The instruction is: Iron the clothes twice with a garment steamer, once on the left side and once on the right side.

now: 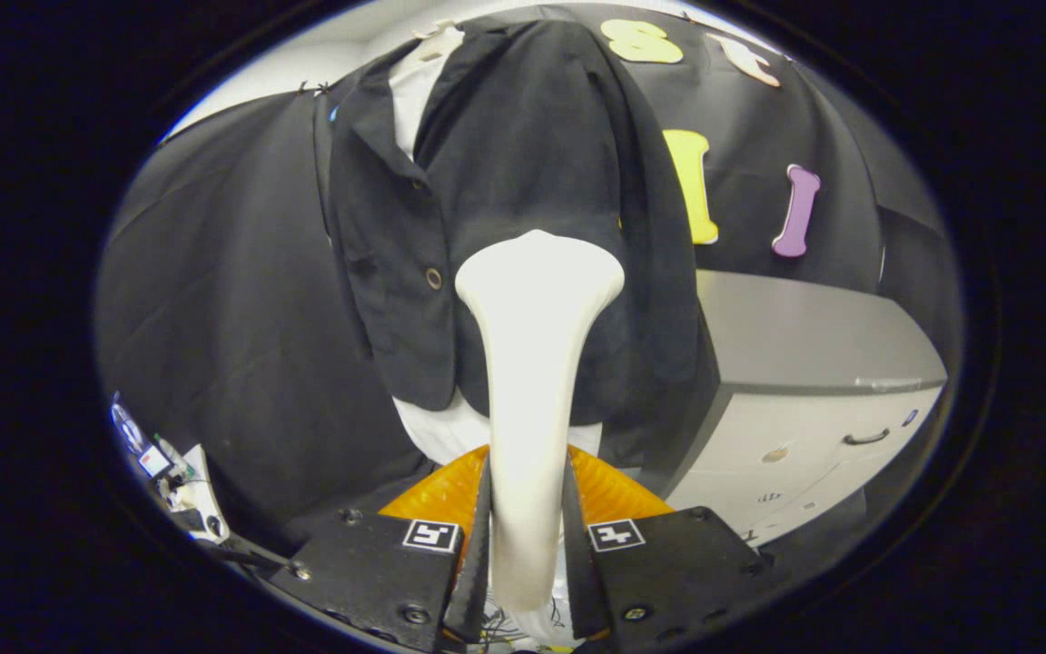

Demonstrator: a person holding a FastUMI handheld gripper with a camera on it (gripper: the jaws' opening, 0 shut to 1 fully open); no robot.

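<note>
A black jacket (523, 182) hangs on a white mannequin torso (419, 86) straight ahead, with a white garment hem (437, 431) showing below it. A cream garment steamer (532, 363) stands upright between my fingers, its wide head (539, 272) up against the jacket's lower front, right of the button (433, 278). My gripper (527, 536) is shut on the steamer's handle, both fingers pressing its sides. Whether the head touches the cloth I cannot tell.
A grey-topped white cabinet (804, 381) with a drawer handle stands right of the jacket. Black cloth (232, 300) hangs behind and to the left. Small clutter with cables (169, 472) lies low on the left.
</note>
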